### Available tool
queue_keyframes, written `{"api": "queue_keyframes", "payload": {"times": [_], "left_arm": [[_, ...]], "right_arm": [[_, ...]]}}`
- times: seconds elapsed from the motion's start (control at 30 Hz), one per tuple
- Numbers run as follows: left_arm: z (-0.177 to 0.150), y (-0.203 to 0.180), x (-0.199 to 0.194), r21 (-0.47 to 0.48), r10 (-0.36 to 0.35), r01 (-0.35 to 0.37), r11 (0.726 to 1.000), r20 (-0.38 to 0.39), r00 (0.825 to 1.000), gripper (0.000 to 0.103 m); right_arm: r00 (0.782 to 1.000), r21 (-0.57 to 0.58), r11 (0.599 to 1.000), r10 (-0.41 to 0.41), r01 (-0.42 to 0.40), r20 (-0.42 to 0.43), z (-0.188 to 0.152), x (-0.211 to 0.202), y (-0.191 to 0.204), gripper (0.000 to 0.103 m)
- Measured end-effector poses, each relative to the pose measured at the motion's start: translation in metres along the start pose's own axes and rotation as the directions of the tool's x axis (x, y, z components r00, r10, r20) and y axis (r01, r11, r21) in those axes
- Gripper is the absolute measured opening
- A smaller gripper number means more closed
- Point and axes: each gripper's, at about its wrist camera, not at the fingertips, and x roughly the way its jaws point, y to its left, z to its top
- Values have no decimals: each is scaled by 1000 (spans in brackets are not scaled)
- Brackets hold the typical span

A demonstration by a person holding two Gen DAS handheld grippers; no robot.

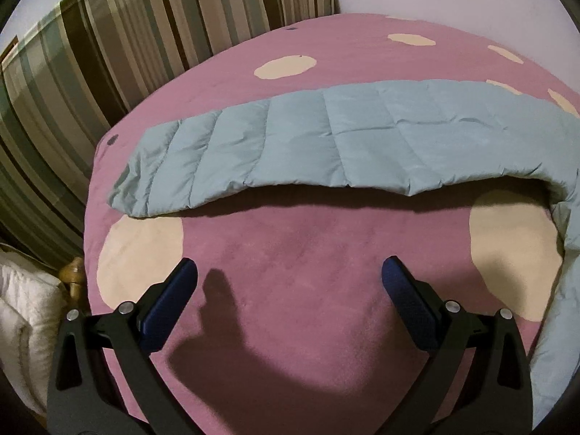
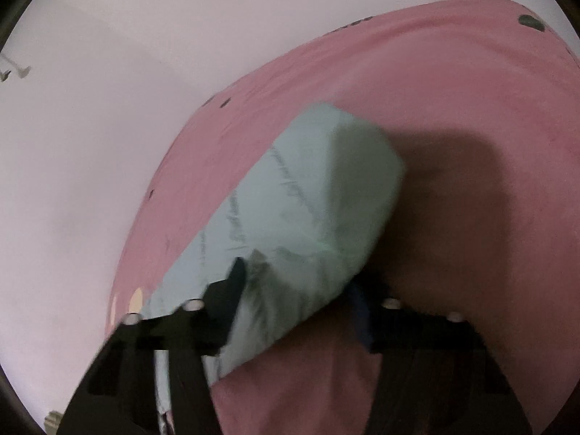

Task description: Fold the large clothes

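Observation:
A light blue quilted puffer garment (image 1: 326, 141) lies spread across the pink bed cover (image 1: 290, 253) with cream spots. It runs from the left edge to the right and curls down the right side. My left gripper (image 1: 288, 279) is open and empty, above the bare cover in front of the garment's near edge. In the right wrist view my right gripper (image 2: 297, 293) is shut on a bunched part of the same blue garment (image 2: 308, 203) and holds it lifted off the pink cover (image 2: 471, 108). The view is blurred by motion.
A striped brown, green and cream curtain (image 1: 108, 54) hangs at the back left. White bedding (image 1: 25, 326) and a wooden bedpost knob (image 1: 74, 272) sit at the left of the bed. A pale wall (image 2: 90, 145) borders the bed on the right gripper's left.

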Motion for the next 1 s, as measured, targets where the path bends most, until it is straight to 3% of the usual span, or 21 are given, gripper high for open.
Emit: {"api": "queue_keyframes", "payload": {"times": [0.13,0.3,0.43,0.6,0.73,0.93,1.0], "left_arm": [[-1,-3,-1,16,23,-23,1000,6,1000,101],[-1,-2,1,7,14,-14,1000,-1,1000,101],[-3,-3,1,3,13,-13,1000,-1,1000,101],[-3,-1,1,5,15,-15,1000,-2,1000,101],[-4,-2,2,2,11,-11,1000,-4,1000,101],[-5,-3,3,-4,6,-6,1000,-5,1000,101],[-6,-3,4,-9,1,-1,1000,-7,1000,101]], "right_arm": [[1000,20,1000,16,-16,-3,7,2,-4,10],[999,-86,996,36,-34,31,-2,-13,29,7],[994,-250,964,106,-93,39,-21,-29,85,7],[980,-444,875,197,-194,-38,-64,-35,166,5],[951,-565,766,268,-306,-151,-117,-32,234,5],[912,-678,610,281,-410,-299,-203,-20,297,3],[897,-691,572,271,-442,-349,-238,-31,301,3]]}}
